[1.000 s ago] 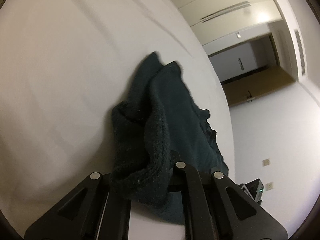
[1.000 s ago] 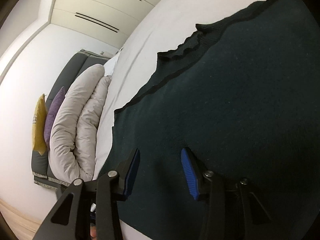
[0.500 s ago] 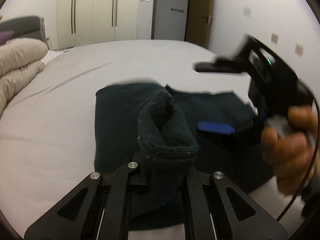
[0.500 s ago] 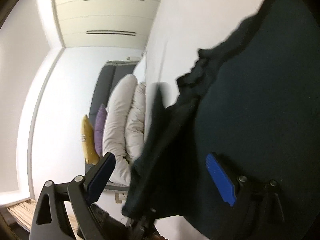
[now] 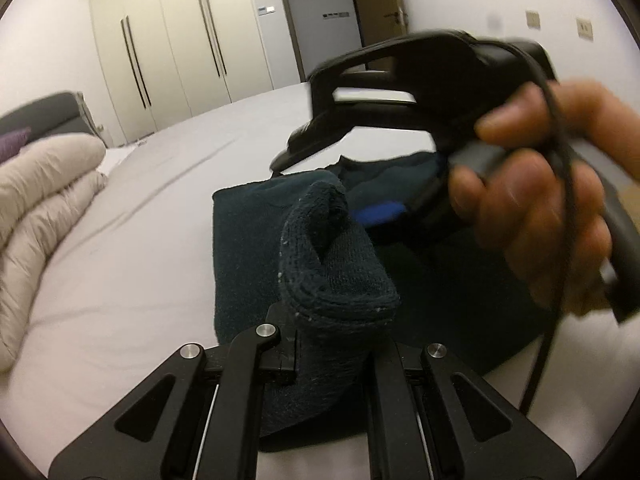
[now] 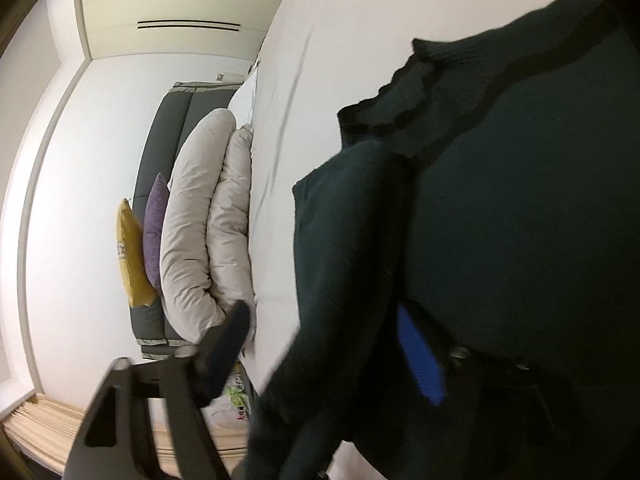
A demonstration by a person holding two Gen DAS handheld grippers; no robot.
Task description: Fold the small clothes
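A dark green knit garment (image 5: pixel 248 248) lies on the white bed (image 5: pixel 120 248). My left gripper (image 5: pixel 332 344) is shut on a bunched fold of the garment (image 5: pixel 336 272), held up over the flat part. My right gripper (image 5: pixel 384 184) hangs just above the garment at the right, held by a hand (image 5: pixel 532 208), jaws wide apart with a blue pad (image 5: pixel 380 213) showing. In the right wrist view the garment (image 6: pixel 520 200) fills the right side, a lifted fold (image 6: pixel 344 264) hangs between the open fingers (image 6: pixel 420 352) of my right gripper (image 6: pixel 320 344).
A rolled beige duvet (image 5: pixel 36 200) lies at the left of the bed, by a grey headboard (image 6: pixel 160 148) with purple and yellow cushions (image 6: pixel 152 220). Wardrobe doors (image 5: pixel 168 52) and a doorway (image 5: pixel 320 16) stand behind the bed.
The left gripper has carried the fold across over the garment toward the right gripper. The right gripper has opened wider, and the fold now hangs between its fingers.
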